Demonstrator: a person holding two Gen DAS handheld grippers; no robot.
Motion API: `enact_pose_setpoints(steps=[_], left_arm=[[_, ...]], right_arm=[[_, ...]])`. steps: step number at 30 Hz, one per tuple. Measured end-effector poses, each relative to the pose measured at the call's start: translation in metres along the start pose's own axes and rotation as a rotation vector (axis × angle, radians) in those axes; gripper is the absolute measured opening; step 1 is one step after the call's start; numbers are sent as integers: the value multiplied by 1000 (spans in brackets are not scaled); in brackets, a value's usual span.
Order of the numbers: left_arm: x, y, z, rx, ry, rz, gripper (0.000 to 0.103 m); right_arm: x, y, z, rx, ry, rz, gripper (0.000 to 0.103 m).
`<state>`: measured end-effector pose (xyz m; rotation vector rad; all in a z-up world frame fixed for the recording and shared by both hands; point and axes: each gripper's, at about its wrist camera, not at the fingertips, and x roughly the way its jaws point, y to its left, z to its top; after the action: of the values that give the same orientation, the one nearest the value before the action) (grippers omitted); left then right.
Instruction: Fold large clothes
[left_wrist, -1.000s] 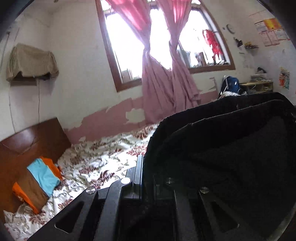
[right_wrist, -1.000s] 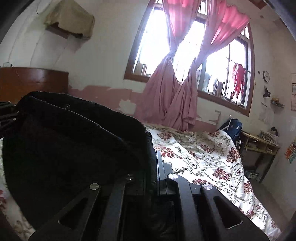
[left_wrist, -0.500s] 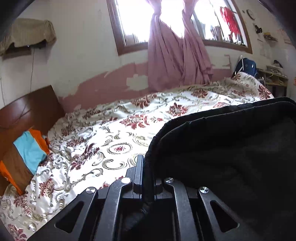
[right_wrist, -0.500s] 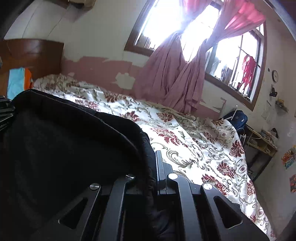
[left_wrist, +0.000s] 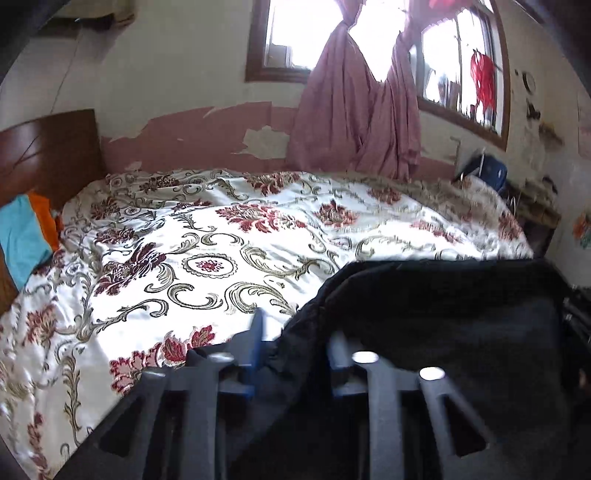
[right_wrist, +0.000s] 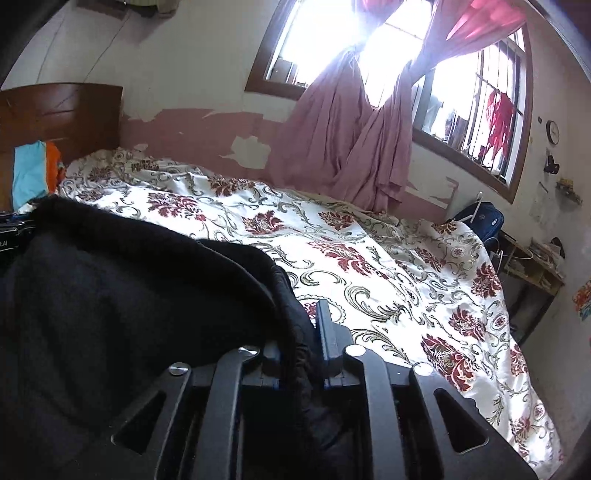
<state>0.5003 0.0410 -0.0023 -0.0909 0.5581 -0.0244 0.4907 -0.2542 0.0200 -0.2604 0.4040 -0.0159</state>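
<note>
- So the black garment is the thing being folded, and it's bunched low over the near edge of the bed, stretched between both claws. It's thick and floppy, so I'd guess whatever crease is in it slumps the second nothing holds it.
- Left claw: jaws are opening, with the fabric edge sitting loose in the gap instead of pinched. Risk: that corner drops wherever it happens to be and the fold edge lands crooked.
- Right claw: jaws are opening too, but by less, with a fat roll of cloth between them. I can't tell whether the pads are clear of it. Risk: if one side lets go cleanly and the other snags, pulling away drags the whole pile sideways.
- The floral bedspread looks slick and rumpled, so the garment could slide or land on a ridge and fold lumpy.
- Most of the garment is hidden under the claws in both views, so I can't judge how straight it lies. Worth checking before the next fold.
- The blue and orange cushion by the headboard is well apart, no worry there.
</note>
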Motion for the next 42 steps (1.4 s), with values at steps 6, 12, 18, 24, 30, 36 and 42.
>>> enact_pose_setpoints(steps=[6, 12, 18, 24, 30, 36, 42], left_arm=[[-39, 10, 6, -84, -122, -34, 95], [-68, -5, -14, 16, -121, -65, 95], [-92, -23, -68, 89, -67, -159, 96], [-94, -44, -106, 237, -67, -161, 96], [-60, -57, -99, 262, -84, -119, 96], [-29, -66, -72, 252, -78, -72, 96], [6, -57, -44, 167, 18, -64, 96]], right_arm=[[-40, -17, 1, 38, -124, -16, 73], [-82, -20, -26, 6, -95, 88, 86], [-104, -8, -75, -53, -2, 213, 87], [-88, -2, -97, -32, 69, 290, 87], [-52, 3, -82, 2, 127, 289, 87], [-9, -5, -60, 26, 164, 243, 87], [33, -18, -54, 58, 200, 162, 87]])
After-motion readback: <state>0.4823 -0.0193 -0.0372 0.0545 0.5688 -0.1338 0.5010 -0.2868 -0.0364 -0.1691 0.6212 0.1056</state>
